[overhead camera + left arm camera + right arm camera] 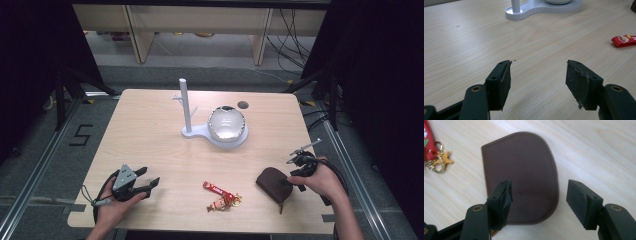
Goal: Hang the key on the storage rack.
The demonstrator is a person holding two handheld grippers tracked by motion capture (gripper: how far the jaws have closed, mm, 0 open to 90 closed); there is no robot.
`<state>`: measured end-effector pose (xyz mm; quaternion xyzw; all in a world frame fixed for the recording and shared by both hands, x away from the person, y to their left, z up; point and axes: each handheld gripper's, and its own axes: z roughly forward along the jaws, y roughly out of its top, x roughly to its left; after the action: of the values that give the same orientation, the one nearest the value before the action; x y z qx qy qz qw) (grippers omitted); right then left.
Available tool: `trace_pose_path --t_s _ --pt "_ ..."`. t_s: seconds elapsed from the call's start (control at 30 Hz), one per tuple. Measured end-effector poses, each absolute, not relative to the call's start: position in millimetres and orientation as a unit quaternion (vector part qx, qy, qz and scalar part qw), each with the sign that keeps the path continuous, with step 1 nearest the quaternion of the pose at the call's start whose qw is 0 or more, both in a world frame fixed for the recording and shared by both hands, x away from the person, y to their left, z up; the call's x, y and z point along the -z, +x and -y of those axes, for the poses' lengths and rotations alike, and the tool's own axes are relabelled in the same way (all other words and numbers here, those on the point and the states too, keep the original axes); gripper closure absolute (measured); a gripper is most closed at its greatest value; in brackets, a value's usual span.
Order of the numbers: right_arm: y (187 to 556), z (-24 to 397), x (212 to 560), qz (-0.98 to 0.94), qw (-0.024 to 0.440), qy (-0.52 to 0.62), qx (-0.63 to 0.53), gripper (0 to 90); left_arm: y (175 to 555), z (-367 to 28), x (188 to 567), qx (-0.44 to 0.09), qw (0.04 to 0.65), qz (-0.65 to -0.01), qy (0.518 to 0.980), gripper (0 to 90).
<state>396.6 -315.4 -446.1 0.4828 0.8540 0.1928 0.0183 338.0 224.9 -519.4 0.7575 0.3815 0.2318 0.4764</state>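
Observation:
A brown leather pouch [271, 183] lies flat near the table's front right. My right gripper [296, 176] hovers at the pouch's right edge; in the right gripper view the pouch [521, 167] lies beneath the open jaws [539, 197], which do not touch it. A red keychain with gold charms [220, 195] rests left of the pouch, and shows in the right gripper view as the keychain [432, 151]. My left gripper [149, 185] stands open and empty over bare wood at the front left, also seen as the left gripper [539, 75].
A white stand [186, 107] with an upright post and a round glossy dish [227, 124] sits at the table's middle back. Its base [541, 10] lies ahead of the left gripper. A dark round hole [243, 105] is in the tabletop behind the dish.

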Motion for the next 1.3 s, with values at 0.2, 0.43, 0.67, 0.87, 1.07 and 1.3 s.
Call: trace_pose_path --t_s 0.2,0.43,0.67,0.87,1.07,1.3 --pt "414 315 456 -0.858 -0.014 0.48 -0.181 38.1 338 -226 520 -0.229 0.474 -0.385 0.758 36.2" --pt "426 317 465 -0.862 -0.051 0.471 -0.179 39.0 339 -225 522 -0.226 0.476 -0.382 0.759 36.2" --pt "429 322 469 -0.859 -0.09 0.465 -0.198 51.5 338 -224 523 -0.223 0.475 -0.383 0.76 36.2" --pt "430 322 463 -0.866 -0.083 0.456 -0.188 65.7 338 -225 523 -0.224 0.474 -0.385 0.76 36.2" --pt "425 318 452 -0.872 -0.052 0.454 -0.175 76.4 338 -225 522 -0.224 0.473 -0.385 0.76 36.2" --pt "408 301 428 -0.892 -0.02 0.413 -0.184 83.9 339 -226 523 -0.222 0.477 -0.382 0.76 36.2"
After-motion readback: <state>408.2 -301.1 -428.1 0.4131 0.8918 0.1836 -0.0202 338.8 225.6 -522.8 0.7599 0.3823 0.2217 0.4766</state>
